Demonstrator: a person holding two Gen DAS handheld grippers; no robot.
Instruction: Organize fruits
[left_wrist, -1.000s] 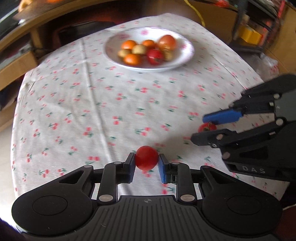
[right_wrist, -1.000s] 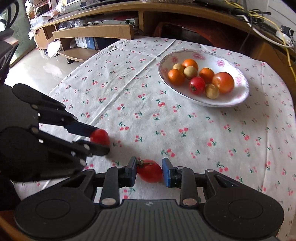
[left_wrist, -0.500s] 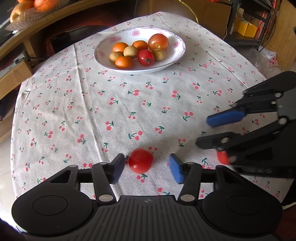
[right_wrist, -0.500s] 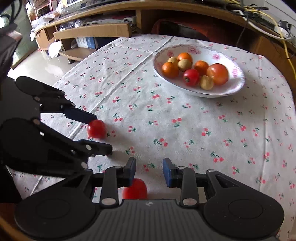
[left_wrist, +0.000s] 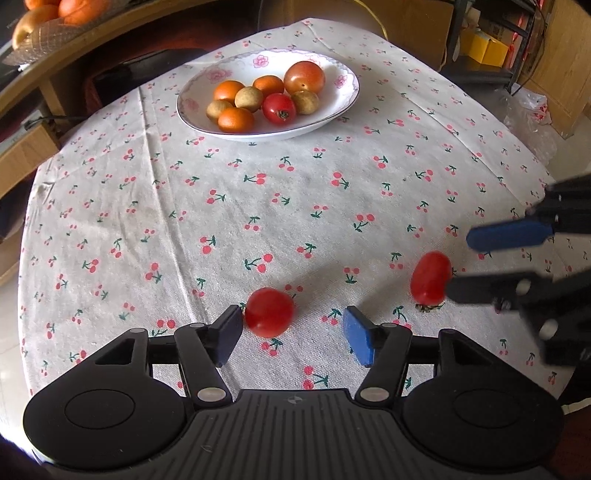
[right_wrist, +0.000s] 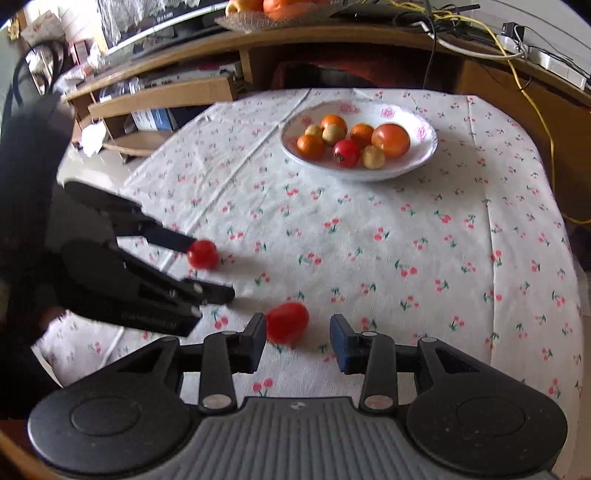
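A round red tomato (left_wrist: 269, 312) lies on the cherry-print tablecloth (left_wrist: 258, 206), between the spread fingers of my left gripper (left_wrist: 291, 338) and touching its left pad; the gripper is open. An oblong red tomato (right_wrist: 287, 322) lies by the left finger of my right gripper (right_wrist: 298, 341), which is open too. Each gripper shows in the other's view: the right gripper (left_wrist: 495, 258) beside the oblong tomato (left_wrist: 430, 277), the left gripper (right_wrist: 207, 266) by the round tomato (right_wrist: 202, 254). A white floral bowl (left_wrist: 343, 79) at the far side holds oranges, tomatoes and small tan fruits.
A wooden shelf unit (right_wrist: 229, 85) curves behind the table, with a glass dish of fruit (right_wrist: 273, 11) on top and cables (right_wrist: 517, 55) at the right. Yellow boxes (left_wrist: 487, 48) and a plastic bag (left_wrist: 532, 110) sit off the table's right side.
Both grippers opened and let go of their tomatoes, which now lie on the cloth. Both have pulled back and up from the table.
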